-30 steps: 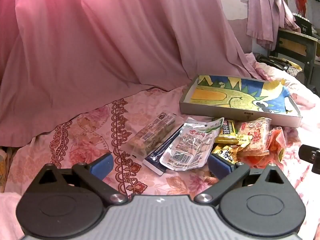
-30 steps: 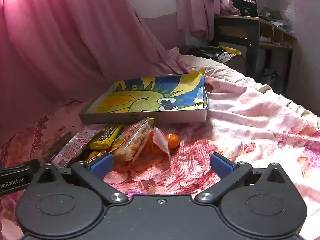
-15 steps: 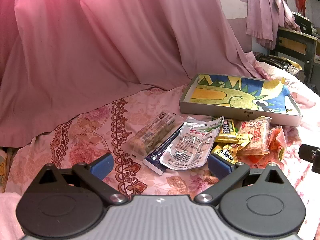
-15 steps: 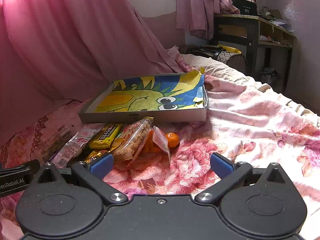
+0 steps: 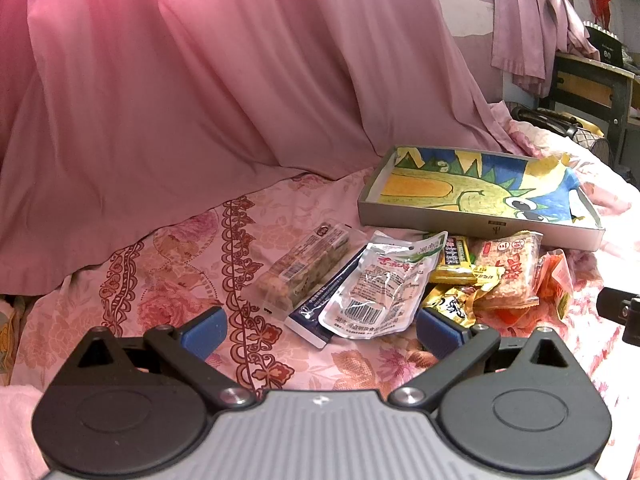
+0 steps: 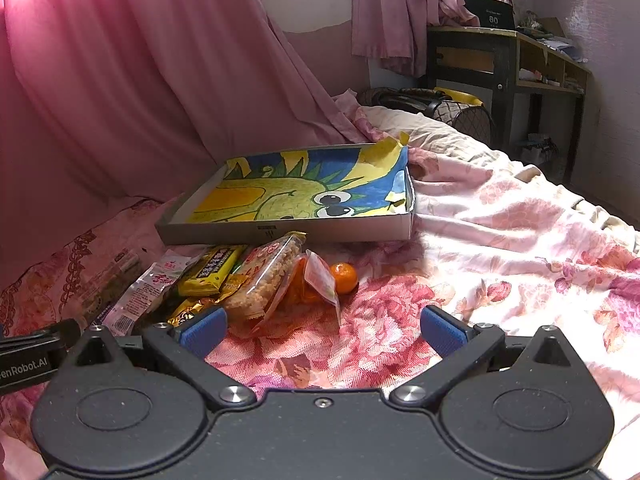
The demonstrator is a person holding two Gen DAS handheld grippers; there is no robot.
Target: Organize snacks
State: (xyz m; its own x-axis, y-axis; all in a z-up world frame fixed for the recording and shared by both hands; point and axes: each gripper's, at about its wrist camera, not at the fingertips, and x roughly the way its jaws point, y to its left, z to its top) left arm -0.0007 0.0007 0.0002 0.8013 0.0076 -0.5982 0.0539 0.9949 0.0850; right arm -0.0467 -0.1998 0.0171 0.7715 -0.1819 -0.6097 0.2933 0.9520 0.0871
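Pink floral bedding carries a loose heap of snacks just in front of a shallow grey tray lined with a dragon drawing; the tray holds no snacks. In the left wrist view the heap runs from a clear bar pack on the left, touching a dark blue sachet that lies partly under a silver pouch. Beside the pouch sit a yellow bar, a gold wrapper, a rice cracker pack and an orange bag, all overlapping. The right wrist view shows the same pile from the other side: yellow bar, cracker pack, orange bag, and a small orange fruit resting on the bedding at the bag's right edge, near the tray front wall. The left gripper hovers low near the pouch with its jaws spread wide and nothing between them. The right gripper is likewise wide open and empty, over bare bedding just short of the pile. A pink curtain hangs behind everything.
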